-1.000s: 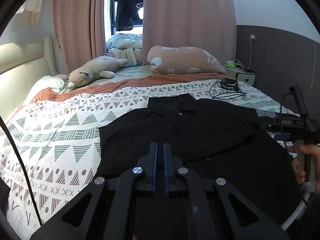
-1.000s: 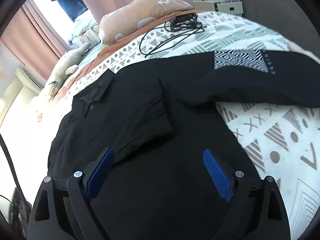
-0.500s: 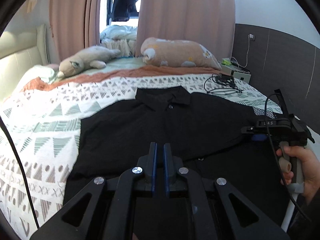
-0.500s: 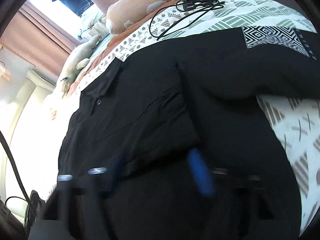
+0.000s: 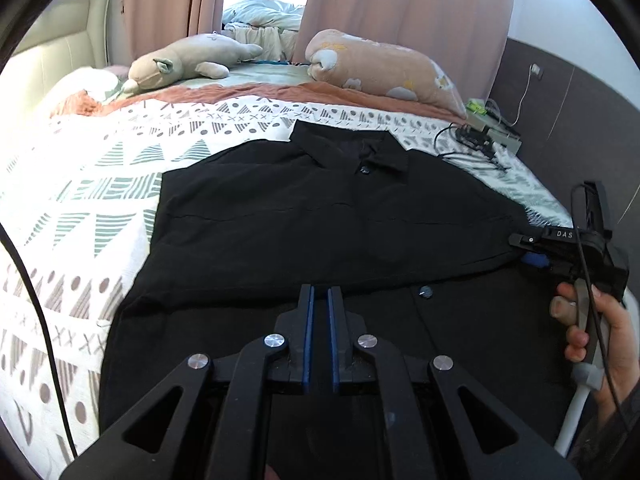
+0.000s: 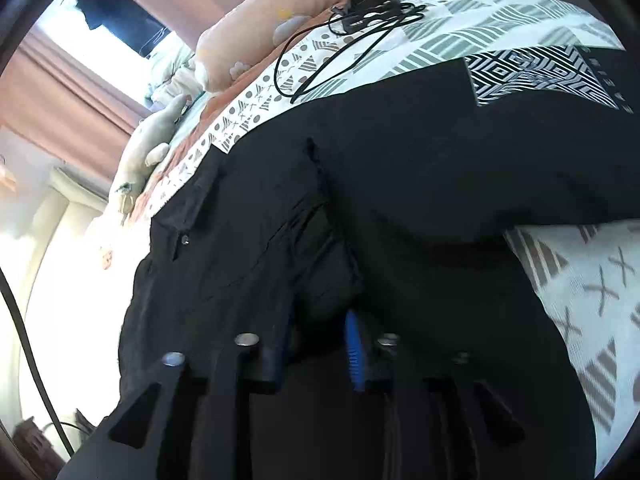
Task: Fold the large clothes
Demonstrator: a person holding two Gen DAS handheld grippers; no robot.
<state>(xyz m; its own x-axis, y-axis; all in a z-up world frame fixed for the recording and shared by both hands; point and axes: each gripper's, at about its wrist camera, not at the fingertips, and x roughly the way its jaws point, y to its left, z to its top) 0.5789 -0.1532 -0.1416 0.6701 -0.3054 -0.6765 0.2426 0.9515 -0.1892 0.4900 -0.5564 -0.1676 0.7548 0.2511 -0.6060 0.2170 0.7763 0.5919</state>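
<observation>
A large black collared shirt (image 5: 320,216) lies spread on the patterned bedspread (image 5: 92,216), collar toward the pillows. One sleeve is folded across its front. My left gripper (image 5: 319,300) is shut and empty, hovering above the shirt's lower front. My right gripper (image 6: 320,328) has its blue pads closed on the end of the folded sleeve (image 6: 324,272). It also shows at the right of the left wrist view (image 5: 532,258), held by a hand at the shirt's right edge. The other sleeve (image 6: 540,120), with a black-and-white patch, stretches to the right.
A plush toy (image 5: 188,64) and a pink pillow (image 5: 384,72) lie at the head of the bed. A black cable and adapter (image 6: 360,4) rest on the bedspread beyond the shirt. A headboard (image 5: 60,48) stands at the left, a dark wall (image 5: 568,92) at the right.
My right gripper went from wide open to closed on the folded sleeve's end. The left gripper stayed shut while its view shifted nearer over the shirt.
</observation>
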